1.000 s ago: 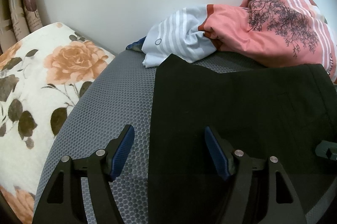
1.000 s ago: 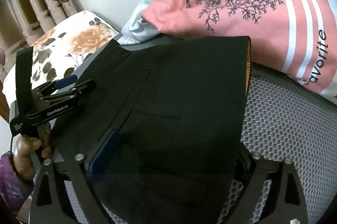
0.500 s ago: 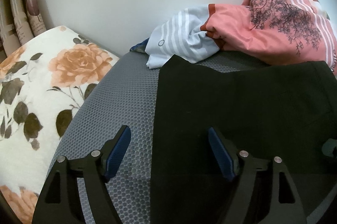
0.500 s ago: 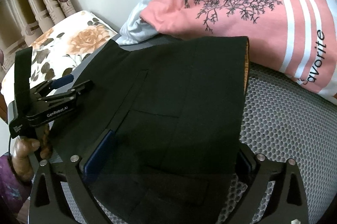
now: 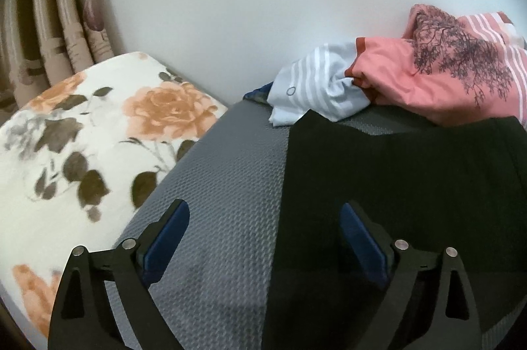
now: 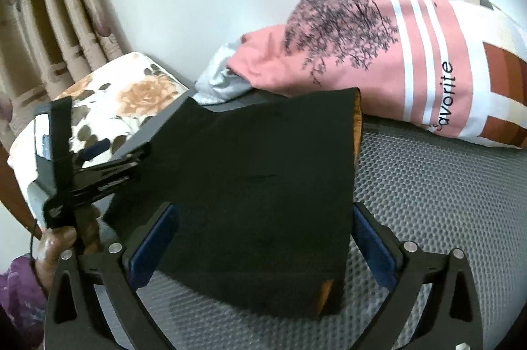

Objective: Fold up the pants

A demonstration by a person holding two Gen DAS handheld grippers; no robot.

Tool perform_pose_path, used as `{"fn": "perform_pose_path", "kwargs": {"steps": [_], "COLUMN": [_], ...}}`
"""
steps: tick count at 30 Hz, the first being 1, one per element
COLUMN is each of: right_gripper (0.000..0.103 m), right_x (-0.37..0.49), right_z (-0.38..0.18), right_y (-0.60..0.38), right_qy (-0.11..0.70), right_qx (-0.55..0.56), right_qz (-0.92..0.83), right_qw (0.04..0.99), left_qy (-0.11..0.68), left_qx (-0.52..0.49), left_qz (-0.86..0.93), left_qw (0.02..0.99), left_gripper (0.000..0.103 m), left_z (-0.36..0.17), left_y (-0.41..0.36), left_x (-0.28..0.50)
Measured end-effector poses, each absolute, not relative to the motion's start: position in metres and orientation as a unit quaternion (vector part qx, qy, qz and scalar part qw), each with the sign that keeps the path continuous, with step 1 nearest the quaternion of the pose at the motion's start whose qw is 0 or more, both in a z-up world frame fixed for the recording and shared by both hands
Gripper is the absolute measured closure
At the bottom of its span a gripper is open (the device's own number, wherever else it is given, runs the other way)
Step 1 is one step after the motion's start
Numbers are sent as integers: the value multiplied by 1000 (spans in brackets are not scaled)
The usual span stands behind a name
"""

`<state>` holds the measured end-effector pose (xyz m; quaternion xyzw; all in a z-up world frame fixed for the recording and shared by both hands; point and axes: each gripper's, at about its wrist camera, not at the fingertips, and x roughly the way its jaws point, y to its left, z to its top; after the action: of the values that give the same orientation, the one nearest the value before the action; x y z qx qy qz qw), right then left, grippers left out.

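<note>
Left gripper: my jaws stand wide and have just been opening; nothing is pinched. The blue pad of one finger hangs over the grey mat, the other over the dark cloth, so the pants' left edge runs between them.
Right gripper: I see these jaws spread wide too, having just opened a little further. The folded cloth lies between the blue pads, and I can see no pad pressing on it.
Pants: black, folded into a flat block on the mat, with an orange lining showing along the right edge and at the near corner.
Mat: grey, honeycomb-textured, under the pants.
Hand: in my right view it grips the left gripper's handle, beside the pants' left edge, above a purple sleeve.
Pink shirt: heaped behind the pants against the wall, with a tree print and white stripes.
Striped pale cloth: beside the pink shirt, just touching the pants' far corner.
Floral cushion: left of the mat.
Curtain: folds behind the cushion.
</note>
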<state>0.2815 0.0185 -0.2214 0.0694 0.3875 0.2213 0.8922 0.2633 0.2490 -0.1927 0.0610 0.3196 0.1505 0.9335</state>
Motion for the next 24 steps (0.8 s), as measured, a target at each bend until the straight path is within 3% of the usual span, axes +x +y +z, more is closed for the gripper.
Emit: {"fn": "perform_pose_path", "kwargs": {"steps": [5,24], "right_gripper": [1,0], "right_x": [261,155], "right_z": [-204,-73], "right_y": [15,-18], "right_qy": [382,262], "right_qx": [85,89], "right_qz": [222,215], "right_qw": [893,937], "left_qy": [286,160], "left_qx": [65,-16], "left_qz": [145,54], "left_qw": [945,985], "left_gripper": [0,0], "left_z": [-157,10], "left_y": [236,179], "left_x": [232,91]}}
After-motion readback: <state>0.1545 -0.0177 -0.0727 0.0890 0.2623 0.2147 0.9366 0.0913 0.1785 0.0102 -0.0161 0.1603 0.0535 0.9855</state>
